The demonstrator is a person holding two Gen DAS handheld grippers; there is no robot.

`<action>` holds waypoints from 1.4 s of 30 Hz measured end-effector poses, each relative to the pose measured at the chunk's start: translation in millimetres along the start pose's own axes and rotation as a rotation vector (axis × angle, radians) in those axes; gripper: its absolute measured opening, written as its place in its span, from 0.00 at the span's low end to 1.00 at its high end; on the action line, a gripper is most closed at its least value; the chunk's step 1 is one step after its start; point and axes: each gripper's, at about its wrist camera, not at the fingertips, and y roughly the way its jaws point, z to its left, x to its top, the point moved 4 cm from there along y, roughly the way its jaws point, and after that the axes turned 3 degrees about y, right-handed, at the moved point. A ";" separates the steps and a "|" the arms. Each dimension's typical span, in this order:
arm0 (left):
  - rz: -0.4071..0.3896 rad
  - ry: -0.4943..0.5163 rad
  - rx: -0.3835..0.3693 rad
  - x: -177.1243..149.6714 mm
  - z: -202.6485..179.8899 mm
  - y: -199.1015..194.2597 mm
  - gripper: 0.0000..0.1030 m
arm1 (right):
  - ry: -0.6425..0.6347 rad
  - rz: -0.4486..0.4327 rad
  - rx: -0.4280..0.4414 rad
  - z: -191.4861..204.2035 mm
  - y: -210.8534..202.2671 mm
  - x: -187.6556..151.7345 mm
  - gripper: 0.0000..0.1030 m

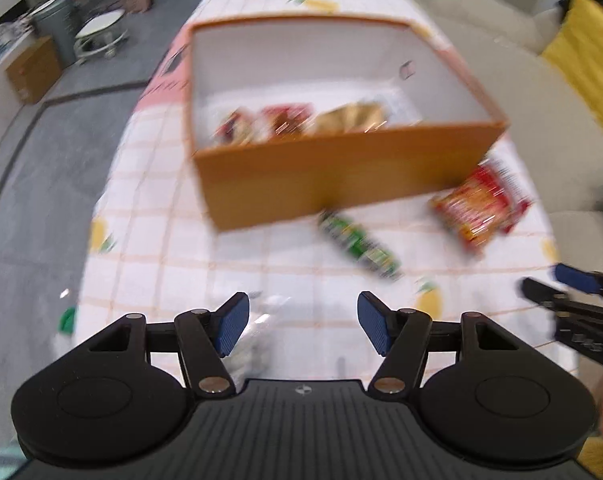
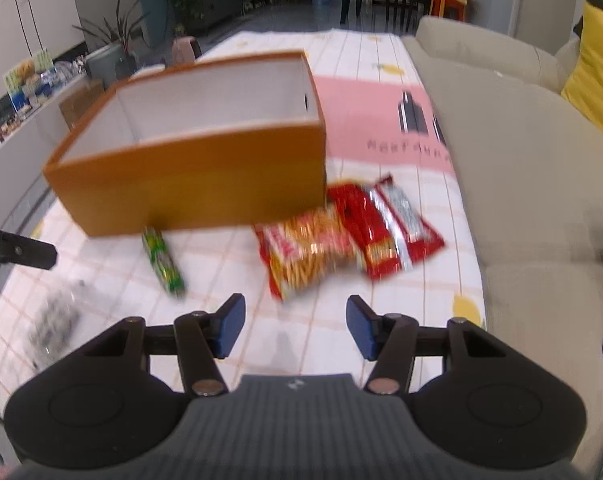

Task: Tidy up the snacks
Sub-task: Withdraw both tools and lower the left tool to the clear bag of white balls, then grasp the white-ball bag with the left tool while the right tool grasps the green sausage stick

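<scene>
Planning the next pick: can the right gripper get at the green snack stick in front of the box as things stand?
Probably yes. The right gripper is open and empty, and the green snack stick lies alone on the tablecloth beside the orange box, nothing between them.

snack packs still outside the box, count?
3 clearly. Green tube lies by the orange box's front wall; two red packs, one overlapping the other, lie off the box's right corner. A blurry clear packet at left may be a fourth.

Orange box [image 1: 321, 184], white inside; green packet [image 2: 163, 262]; red packets [image 2: 341, 236]; checked cloth [image 1: 161, 240].
</scene>
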 end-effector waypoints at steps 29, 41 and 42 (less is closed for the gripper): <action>0.123 0.000 0.078 -46.2 26.9 58.9 0.62 | -0.151 0.000 0.194 78.0 54.5 -4.8 0.54; 0.066 -0.024 0.044 -30.4 19.7 63.4 0.58 | -0.257 0.028 0.212 120.3 105.5 18.7 0.53; 0.064 -0.026 0.045 -28.8 18.9 64.1 0.58 | -0.258 0.033 0.214 121.8 109.0 19.9 0.53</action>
